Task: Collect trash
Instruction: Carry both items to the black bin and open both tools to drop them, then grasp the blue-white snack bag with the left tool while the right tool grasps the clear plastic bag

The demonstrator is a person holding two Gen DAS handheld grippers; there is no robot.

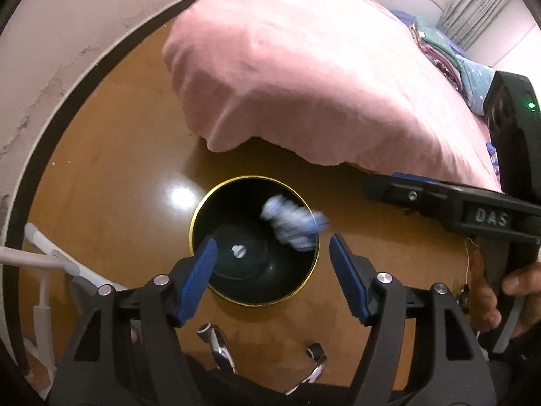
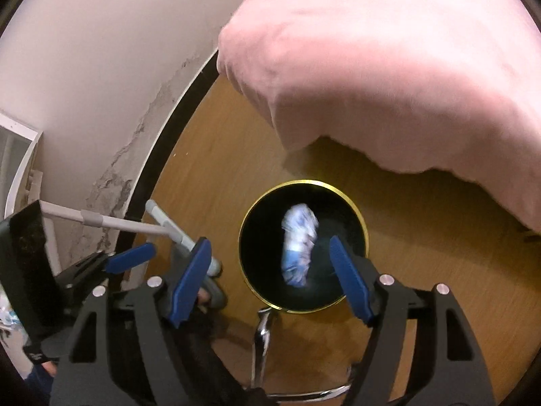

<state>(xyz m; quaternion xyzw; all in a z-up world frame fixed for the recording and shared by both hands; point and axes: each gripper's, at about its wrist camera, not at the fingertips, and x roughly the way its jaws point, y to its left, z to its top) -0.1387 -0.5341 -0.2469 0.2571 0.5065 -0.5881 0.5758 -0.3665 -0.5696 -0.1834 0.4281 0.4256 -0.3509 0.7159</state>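
A round black bin [image 1: 253, 240] with a gold rim stands on bare wooden floor [image 1: 111, 176], near a pink bedspread's [image 1: 304, 67] hanging edge. Both the left gripper [image 1: 273, 248] and the right gripper [image 2: 270, 248] hang above it, jaws spread wide, empty. Raised letters "DAS" mark the right gripper's body. A blurred white-and-blue crumpled wad [image 2: 299, 245], probably paper, sits over the bin's mouth, long axis roughly vertical in the right wrist view.
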